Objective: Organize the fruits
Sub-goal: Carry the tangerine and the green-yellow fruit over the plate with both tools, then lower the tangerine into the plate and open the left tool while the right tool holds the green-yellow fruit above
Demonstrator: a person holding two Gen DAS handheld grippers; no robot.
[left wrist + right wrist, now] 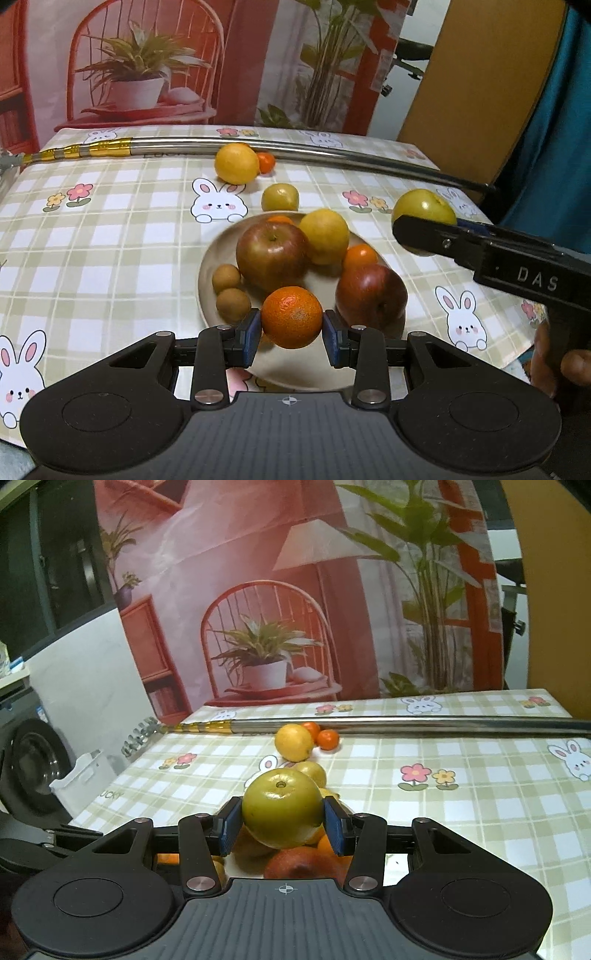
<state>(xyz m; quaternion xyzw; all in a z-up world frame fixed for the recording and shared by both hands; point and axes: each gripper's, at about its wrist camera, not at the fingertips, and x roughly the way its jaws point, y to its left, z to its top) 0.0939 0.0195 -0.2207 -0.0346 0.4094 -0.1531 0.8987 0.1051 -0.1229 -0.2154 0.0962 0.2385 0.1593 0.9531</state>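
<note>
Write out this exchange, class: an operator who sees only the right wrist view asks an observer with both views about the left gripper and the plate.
Operator: What does the left gripper hold?
Observer: It is shut on a mandarin, held over the near side of the plate.
Operator: My green fruit hides most of that plate. What on it am I missing?
Observer: Two small brown fruits lie side by side on it, next to a red apple.
</note>
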